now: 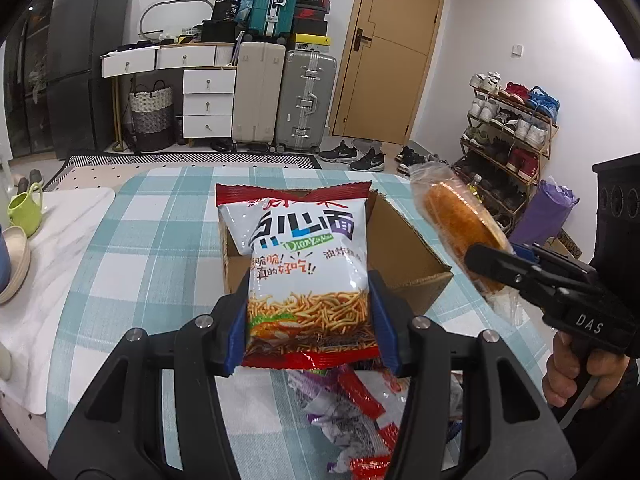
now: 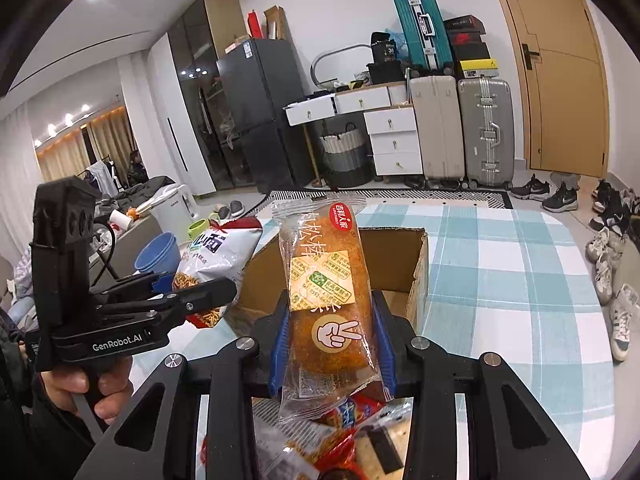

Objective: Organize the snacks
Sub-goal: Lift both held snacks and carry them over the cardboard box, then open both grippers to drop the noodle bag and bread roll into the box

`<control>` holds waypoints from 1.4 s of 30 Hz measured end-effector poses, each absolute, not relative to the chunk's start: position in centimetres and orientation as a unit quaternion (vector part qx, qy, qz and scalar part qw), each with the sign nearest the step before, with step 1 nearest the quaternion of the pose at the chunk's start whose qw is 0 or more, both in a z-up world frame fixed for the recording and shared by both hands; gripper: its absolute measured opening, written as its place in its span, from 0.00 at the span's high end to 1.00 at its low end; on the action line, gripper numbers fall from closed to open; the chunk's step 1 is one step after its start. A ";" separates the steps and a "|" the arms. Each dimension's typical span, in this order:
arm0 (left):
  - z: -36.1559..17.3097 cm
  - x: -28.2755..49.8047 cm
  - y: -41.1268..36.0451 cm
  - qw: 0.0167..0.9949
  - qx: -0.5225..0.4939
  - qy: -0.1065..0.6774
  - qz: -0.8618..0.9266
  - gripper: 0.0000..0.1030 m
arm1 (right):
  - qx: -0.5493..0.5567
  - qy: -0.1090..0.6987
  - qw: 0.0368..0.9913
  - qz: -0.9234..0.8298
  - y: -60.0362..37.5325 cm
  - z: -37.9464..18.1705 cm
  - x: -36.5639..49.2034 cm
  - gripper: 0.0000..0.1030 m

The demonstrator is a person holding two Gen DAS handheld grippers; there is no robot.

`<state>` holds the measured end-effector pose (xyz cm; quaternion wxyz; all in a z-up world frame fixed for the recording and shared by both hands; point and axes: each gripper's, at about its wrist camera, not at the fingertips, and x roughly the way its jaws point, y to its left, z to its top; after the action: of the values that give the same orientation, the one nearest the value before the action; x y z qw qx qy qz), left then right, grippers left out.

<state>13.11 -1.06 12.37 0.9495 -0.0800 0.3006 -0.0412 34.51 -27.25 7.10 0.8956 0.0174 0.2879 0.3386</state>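
Observation:
My left gripper (image 1: 310, 320) is shut on a white and red bag of noodle snack (image 1: 304, 268) and holds it upright above the near edge of an open cardboard box (image 1: 404, 248). My right gripper (image 2: 330, 340) is shut on a wrapped meat-floss bread (image 2: 324, 300) and holds it upright just in front of the same box (image 2: 400, 256). In the left wrist view the right gripper (image 1: 496, 270) holds the bread (image 1: 456, 220) to the right of the box. In the right wrist view the left gripper (image 2: 192, 292) holds the noodle bag (image 2: 216, 252) left of the box.
A pile of loose snack packets (image 1: 352, 416) lies on the checked tablecloth (image 1: 160, 240) below the grippers; it also shows in the right wrist view (image 2: 340, 432). A green cup (image 1: 26, 208) and bowls (image 1: 14, 264) stand at the left. Suitcases, drawers and a shoe rack stand beyond the table.

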 end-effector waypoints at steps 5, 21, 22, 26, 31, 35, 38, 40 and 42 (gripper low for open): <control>12.5 16.0 -1.4 0.947 -0.077 0.309 -0.042 0.52 | 0.022 0.297 0.892 0.339 -26.7 6.4 36.4 0.64; 9.8 24.7 -1.5 0.936 -0.070 0.342 -0.036 0.52 | 0.020 0.320 0.888 0.329 -25.5 4.5 40.1 0.64; 9.5 25.0 -1.4 0.936 -0.069 0.344 -0.036 0.52 | 0.019 0.320 0.889 0.328 -25.4 4.5 40.1 0.64; 8.6 26.6 -1.2 0.935 -0.061 0.349 -0.030 0.52 | 0.013 0.322 0.889 0.325 -24.9 4.0 40.4 0.64; 7.7 27.8 -1.8 0.934 -0.044 0.354 -0.021 0.52 | 0.008 0.328 0.892 0.311 -24.1 3.5 40.8 0.64; 7.0 28.3 -1.7 0.932 -0.051 0.359 -0.019 0.52 | -0.005 0.327 0.895 0.305 -23.7 3.2 41.1 0.64; 6.8 28.6 -1.6 0.932 -0.055 0.357 -0.014 0.52 | -0.006 0.325 0.895 0.304 -23.7 3.0 41.1 0.62; 6.9 28.6 -1.1 0.931 -0.063 0.358 -0.015 0.52 | -0.004 0.319 0.898 0.304 -24.1 3.3 40.8 0.55; 7.0 28.2 -0.4 0.931 -0.070 0.359 -0.020 0.51 | -0.003 0.312 0.901 0.300 -24.7 3.8 40.4 0.52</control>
<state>28.15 -0.43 7.04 0.9306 -0.0696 0.3589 -0.0196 40.35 -24.72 3.83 0.9014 -0.0027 0.3124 0.2998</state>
